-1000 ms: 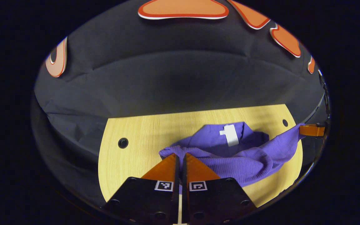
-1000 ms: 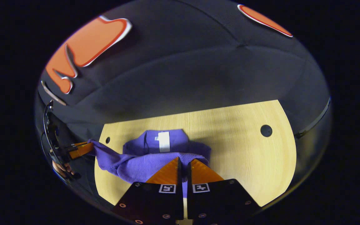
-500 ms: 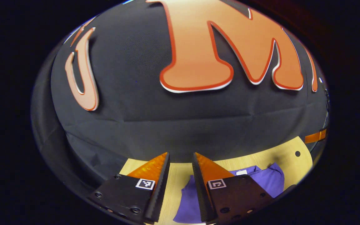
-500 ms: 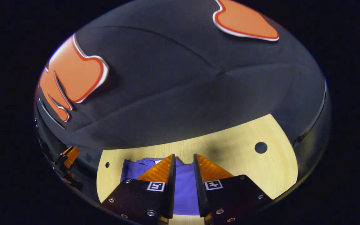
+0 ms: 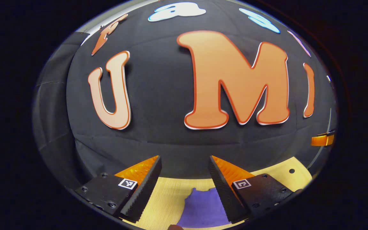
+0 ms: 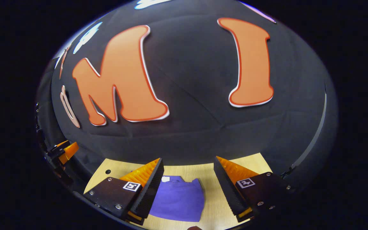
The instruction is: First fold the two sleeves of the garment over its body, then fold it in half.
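The purple garment (image 6: 179,198) lies folded flat on the light wooden table (image 6: 209,172), with a white tag at its far edge. In the right gripper view my right gripper (image 6: 187,163) hangs above it, fingers wide apart and holding nothing. In the left gripper view a part of the same purple garment (image 5: 201,207) shows between the fingers of my left gripper (image 5: 184,161), which is open and raised above the table (image 5: 171,191). The right gripper (image 5: 321,140) appears at the far right edge of the left gripper view. The left gripper (image 6: 65,150) appears at the far left edge of the right gripper view.
The booth's black cloth wall stands close behind the table's far edge. Small round holes mark the tabletop, one hole (image 5: 291,171) near the right corner and one hole (image 6: 108,171) near the left corner.
Both grippers let go of the garment, opened wide and lifted up and back. The garment, held up in folds a second ago, now lies flat and folded on the table.
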A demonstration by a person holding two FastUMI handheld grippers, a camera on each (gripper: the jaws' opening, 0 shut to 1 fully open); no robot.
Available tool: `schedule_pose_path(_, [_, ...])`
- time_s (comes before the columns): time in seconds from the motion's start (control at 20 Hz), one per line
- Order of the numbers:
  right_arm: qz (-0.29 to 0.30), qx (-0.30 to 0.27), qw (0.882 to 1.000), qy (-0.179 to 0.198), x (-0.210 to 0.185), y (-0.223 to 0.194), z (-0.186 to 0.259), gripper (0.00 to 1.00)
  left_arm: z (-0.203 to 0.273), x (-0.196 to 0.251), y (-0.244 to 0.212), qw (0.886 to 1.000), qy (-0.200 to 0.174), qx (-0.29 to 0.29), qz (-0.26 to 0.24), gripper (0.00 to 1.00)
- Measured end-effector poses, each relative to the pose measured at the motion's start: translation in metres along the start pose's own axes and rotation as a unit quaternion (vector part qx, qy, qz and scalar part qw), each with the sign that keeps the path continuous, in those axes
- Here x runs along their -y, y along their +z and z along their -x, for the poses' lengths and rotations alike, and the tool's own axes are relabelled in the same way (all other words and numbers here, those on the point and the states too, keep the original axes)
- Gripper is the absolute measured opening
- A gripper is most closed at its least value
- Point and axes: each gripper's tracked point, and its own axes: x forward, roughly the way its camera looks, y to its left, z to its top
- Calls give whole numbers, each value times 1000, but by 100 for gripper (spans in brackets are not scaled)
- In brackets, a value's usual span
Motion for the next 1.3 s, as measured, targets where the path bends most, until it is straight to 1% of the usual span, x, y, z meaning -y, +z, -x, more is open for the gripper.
schedule_pose_path(0.05, [7, 17, 1000, 1, -8, 8, 12, 95, 12, 1, 8, 1000, -5, 12, 5, 93])
schedule_pose_path(0.1, [14, 35, 999, 1, -12, 17, 25, 95, 25, 0, 16, 1000, -8, 22, 7, 95])
schedule_pose_path(0.15, [22, 53, 998, 2, -20, 26, 41, 95, 40, 0, 25, 999, -11, 37, 9, 93])
schedule_pose_path(0.25, [36, 86, 996, -2, -33, 38, 69, 95, 70, -1, 40, 998, -19, 61, 14, 93])
schedule_pose_path(0.35, [44, 108, 993, 7, -49, 43, 101, 95, 94, -2, 53, 996, -27, 85, 22, 93])
schedule_pose_path(0.55, [76, 153, 985, 11, -74, 51, 142, 95, 140, -1, 68, 992, -37, 118, 22, 93])
schedule_pose_path(0.7, [90, 169, 981, 20, -91, 42, 169, 95, 168, 0, 75, 986, -36, 162, 23, 92])
schedule_pose_path(0.8, [91, 172, 981, 24, -99, 29, 179, 95, 184, 2, 64, 985, -40, 164, 24, 92])
schedule_pose_path(0.9, [95, 181, 979, 15, -97, 18, 187, 95, 193, 4, 51, 986, -44, 160, 25, 92])
schedule_pose_path(1.05, [96, 194, 976, 17, -102, 5, 195, 95, 209, 6, 34, 985, -38, 164, 26, 92])
schedule_pose_path(1.2, [91, 191, 977, 16, -101, -9, 198, 94, 219, 12, 19, 985, -45, 162, 36, 92])
schedule_pose_path(1.3, [88, 190, 978, 19, -102, -15, 199, 94, 220, 12, 11, 986, -42, 159, 30, 91])
